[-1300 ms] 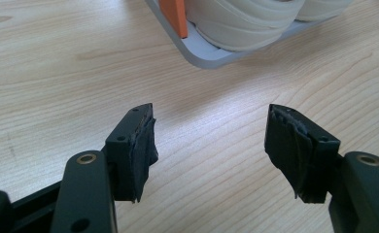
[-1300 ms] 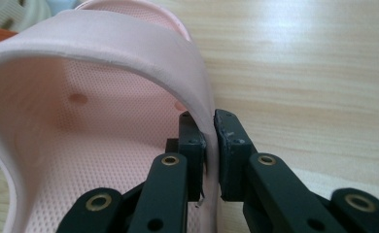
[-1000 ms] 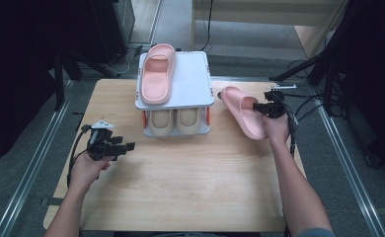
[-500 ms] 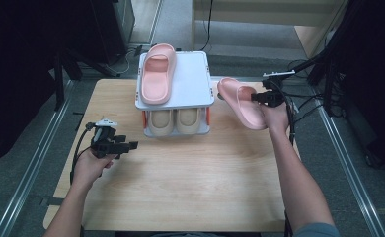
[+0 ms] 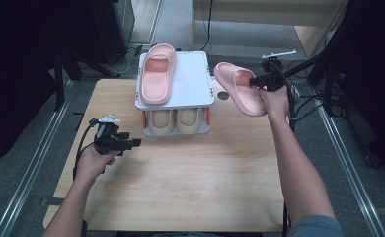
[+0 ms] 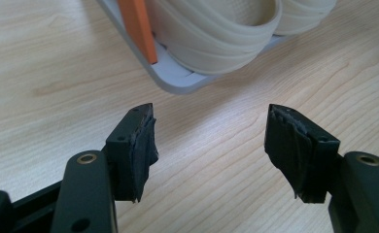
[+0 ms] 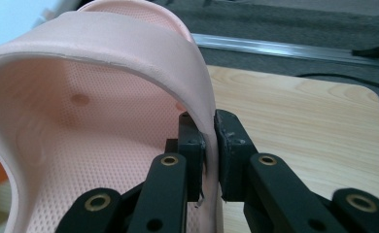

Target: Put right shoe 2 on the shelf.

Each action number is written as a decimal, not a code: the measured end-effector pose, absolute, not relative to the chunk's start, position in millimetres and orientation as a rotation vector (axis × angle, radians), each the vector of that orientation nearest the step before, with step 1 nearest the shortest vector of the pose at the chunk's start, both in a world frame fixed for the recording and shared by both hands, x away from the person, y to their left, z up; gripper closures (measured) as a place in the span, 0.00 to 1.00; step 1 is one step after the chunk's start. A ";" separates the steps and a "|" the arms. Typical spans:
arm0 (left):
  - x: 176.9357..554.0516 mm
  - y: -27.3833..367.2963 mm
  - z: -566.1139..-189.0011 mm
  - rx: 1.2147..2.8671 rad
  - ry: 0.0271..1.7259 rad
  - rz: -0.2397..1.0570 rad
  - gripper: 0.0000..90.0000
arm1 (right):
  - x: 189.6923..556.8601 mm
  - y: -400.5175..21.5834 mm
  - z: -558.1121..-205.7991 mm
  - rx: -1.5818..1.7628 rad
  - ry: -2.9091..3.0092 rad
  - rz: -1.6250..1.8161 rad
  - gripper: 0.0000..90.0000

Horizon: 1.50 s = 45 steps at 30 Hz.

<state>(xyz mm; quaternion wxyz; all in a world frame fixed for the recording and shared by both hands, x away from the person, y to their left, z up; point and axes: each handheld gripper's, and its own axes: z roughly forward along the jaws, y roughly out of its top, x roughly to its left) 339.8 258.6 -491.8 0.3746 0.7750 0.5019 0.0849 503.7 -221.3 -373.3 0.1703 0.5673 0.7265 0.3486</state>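
My right gripper (image 5: 256,81) (image 7: 210,153) is shut on the strap of a pink slipper (image 5: 237,87) (image 7: 95,111), holding it in the air just right of a two-level grey rack (image 5: 190,79). A second pink slipper (image 5: 156,73) lies on the rack's top shelf at its left side. Two beige slippers (image 5: 175,120) (image 6: 216,29) sit on the lower shelf. My left gripper (image 5: 131,143) (image 6: 212,145) stands open above the wooden table (image 5: 180,177), left of the rack's front, with nothing between its jaws.
An orange post (image 6: 139,29) stands at the rack's near corner. Metal rails (image 5: 27,182) run along both sides of the table. Cables and a stand (image 5: 279,54) lie beyond the table's far right corner.
My right gripper has lifted the pink slipper off the table, up beside the rack's top shelf. The left gripper has stayed in place.
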 end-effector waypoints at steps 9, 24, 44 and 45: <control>343.2 252.9 -488.9 1.988 1.268 0.228 0.40 | 509.7 -197.1 -340.4 1.556 2.060 1.009 0.92; 343.4 252.0 -485.7 1.983 1.249 0.231 0.40 | 528.4 -146.5 -328.6 1.521 2.075 0.989 0.90; 343.6 252.3 -485.8 1.984 1.229 0.199 0.40 | 553.2 -81.9 -331.8 1.470 2.080 0.903 0.88; 343.5 252.7 -485.8 1.983 1.230 0.199 0.40 | 553.4 -80.4 -332.4 1.470 2.081 0.907 0.87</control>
